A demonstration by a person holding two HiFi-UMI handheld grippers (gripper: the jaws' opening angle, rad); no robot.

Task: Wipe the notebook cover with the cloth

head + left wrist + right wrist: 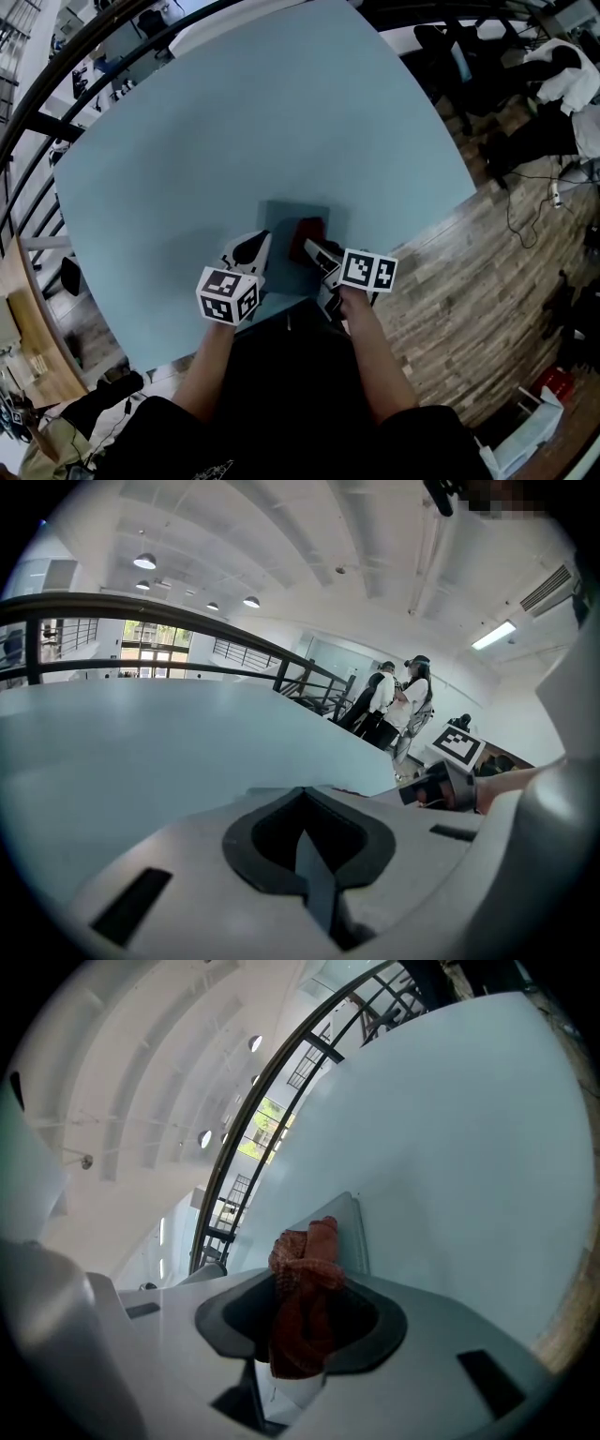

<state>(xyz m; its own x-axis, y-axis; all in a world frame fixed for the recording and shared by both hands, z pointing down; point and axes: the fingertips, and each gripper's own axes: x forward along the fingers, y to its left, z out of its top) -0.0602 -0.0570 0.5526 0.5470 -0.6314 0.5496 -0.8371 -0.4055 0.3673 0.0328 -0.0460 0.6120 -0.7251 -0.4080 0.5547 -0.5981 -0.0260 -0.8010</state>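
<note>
Partly hidden notebook (284,217), cloth (308,230) in right claw (309,247)

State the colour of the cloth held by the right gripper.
The cloth is rust red, clearest in the right gripper view.

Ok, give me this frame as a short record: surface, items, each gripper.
surface: light blue table
notebook: blue-grey, lying flat by the table's near edge
cloth: red, bunched, over the notebook
right gripper: jaws closed on the cloth
left gripper: at the notebook's left edge, jaws apparently pinching it
</note>
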